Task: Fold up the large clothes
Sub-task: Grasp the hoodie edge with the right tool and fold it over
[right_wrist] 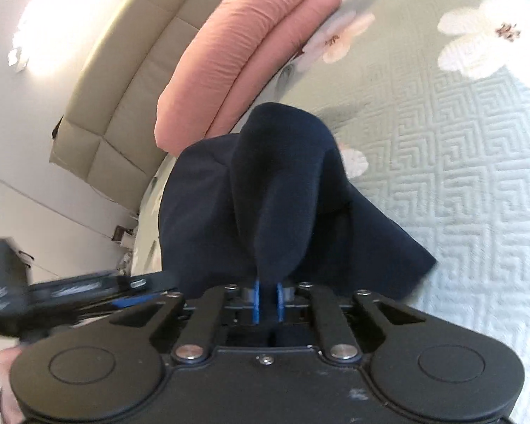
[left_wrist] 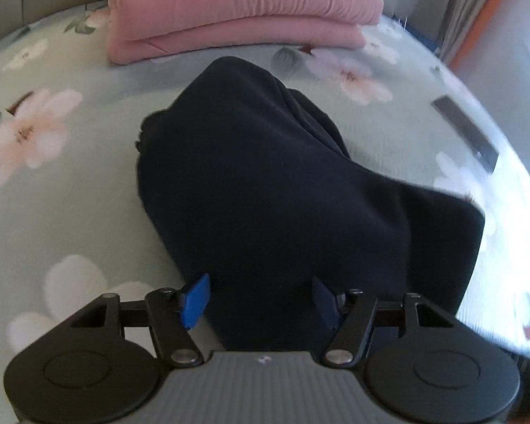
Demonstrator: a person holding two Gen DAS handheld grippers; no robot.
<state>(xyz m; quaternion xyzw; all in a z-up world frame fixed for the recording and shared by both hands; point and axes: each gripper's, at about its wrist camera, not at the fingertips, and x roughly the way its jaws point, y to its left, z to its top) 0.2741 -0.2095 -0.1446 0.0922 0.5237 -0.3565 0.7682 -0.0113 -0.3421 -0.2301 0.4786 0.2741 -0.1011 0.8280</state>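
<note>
The dark navy garment lies bunched on the bed, one fold of it pulled up into a soft ridge because the right gripper is clamped on it, blue pads pinched nearly together on the cloth. The left gripper hangs over the near edge with its jaws standing apart, cloth between them but not pressed (likely seeking a second hold so the piece can be spread or folded). The fabric looks thick, matte and limp, draping in rounded humps. The bedspread is pale green, quilted in a maze pattern with large pink-white flowers. Behind sits a folded pink blanket, ribbed, against a padded beige headboard.
</note>
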